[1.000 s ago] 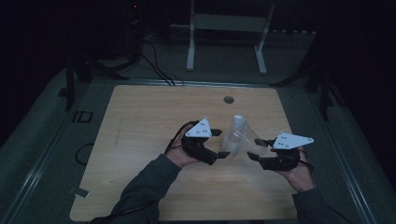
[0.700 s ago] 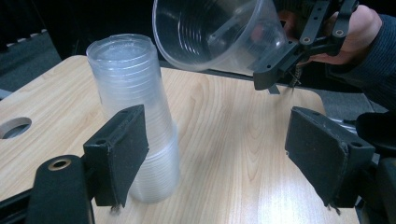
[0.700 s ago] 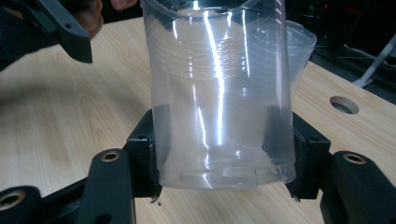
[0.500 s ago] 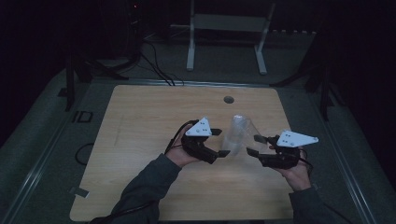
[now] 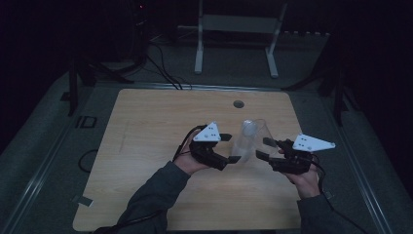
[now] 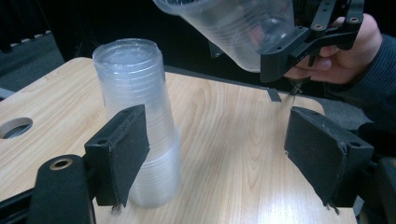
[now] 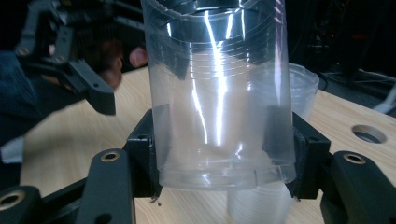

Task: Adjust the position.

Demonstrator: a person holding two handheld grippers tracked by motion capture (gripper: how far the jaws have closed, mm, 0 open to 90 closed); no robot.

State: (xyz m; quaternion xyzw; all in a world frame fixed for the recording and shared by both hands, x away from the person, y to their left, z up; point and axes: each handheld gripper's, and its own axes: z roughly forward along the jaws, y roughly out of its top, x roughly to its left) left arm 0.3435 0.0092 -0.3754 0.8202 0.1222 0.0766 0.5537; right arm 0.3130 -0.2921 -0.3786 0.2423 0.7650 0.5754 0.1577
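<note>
A stack of clear plastic cups (image 5: 245,144) stands upside down on the wooden table (image 5: 146,126), between my two grippers. My right gripper (image 5: 265,148) is shut on a single clear cup (image 7: 219,93), held tilted in the air just right of the stack (image 7: 303,88). My left gripper (image 6: 224,154) is open and its jaws have just been closing a little. The stack (image 6: 140,112) sits just inside its left pad (image 6: 126,149), while the other pad stands well clear. In the left gripper view the held cup (image 6: 233,28) hangs at the top, in the right gripper (image 6: 308,37).
A round cable hole (image 5: 238,104) lies in the table beyond the stack. A white metal stand (image 5: 238,29) and cables sit on the dark floor behind the table. Both forearms come in from the near edge.
</note>
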